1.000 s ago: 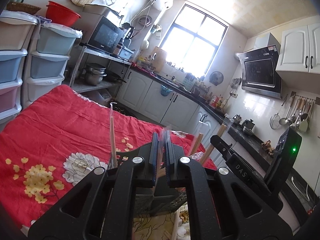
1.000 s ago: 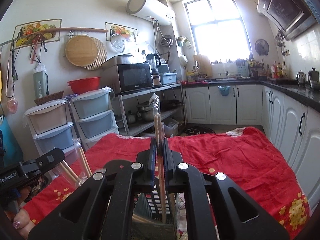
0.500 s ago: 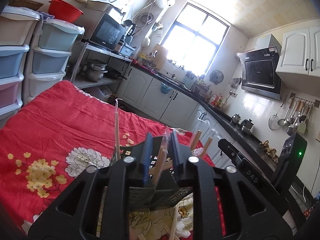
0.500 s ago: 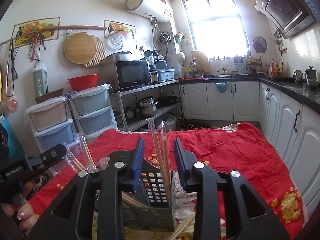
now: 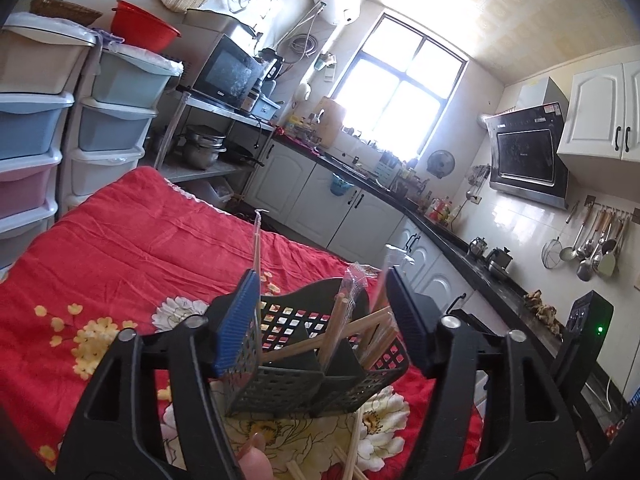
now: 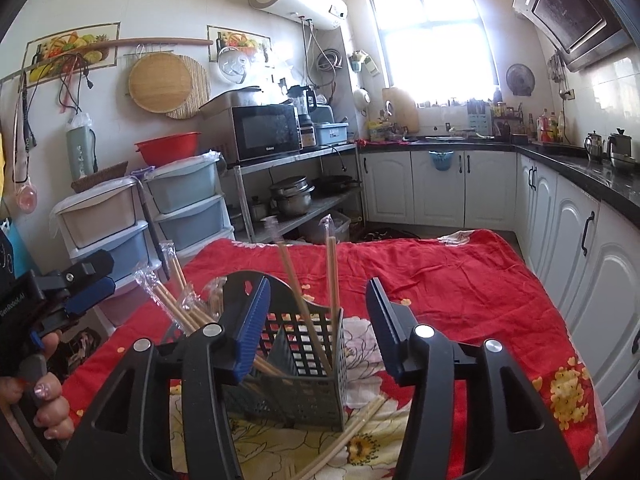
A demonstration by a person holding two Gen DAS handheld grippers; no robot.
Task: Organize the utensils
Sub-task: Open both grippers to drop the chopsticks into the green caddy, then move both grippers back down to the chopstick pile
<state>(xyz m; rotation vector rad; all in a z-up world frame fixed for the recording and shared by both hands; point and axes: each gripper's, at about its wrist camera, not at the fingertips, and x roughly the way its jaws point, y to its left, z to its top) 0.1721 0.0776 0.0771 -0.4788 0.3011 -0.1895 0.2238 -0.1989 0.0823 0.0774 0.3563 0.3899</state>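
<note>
1. Left wrist view: my left tongs [image 5: 322, 320] stand apart, their blue pads having just been opening, and they clasp nothing. The dark grey perforated plastic utensil basket [image 5: 304, 384] sits between and just beyond the pads, on the bench under a red cloth with yellow and white flowers [image 5: 120, 256].
2. Several wooden chopsticks in clear plastic sleeves [image 5: 344, 316] lean inside the basket's compartments, apart from the pads. One thin sleeved stick [image 5: 257, 244] stands upright at the basket's left edge, just beside my left pad. More loose chopsticks [image 5: 352, 440] lie on the cloth in front of the basket.
3. Right wrist view: my right tongs [image 6: 316, 320] are also spread, their pads having just been opening, empty. The same basket [image 6: 304, 372] sits between them.
4. Two sleeved chopsticks [image 6: 330, 272] stand in the basket's near compartment, touching neither pad. A bundle of sleeved chopsticks [image 6: 176, 300] leans out of the basket's left side. Left of the basket, my left hand [image 6: 44, 400] holds the other tool.
</note>
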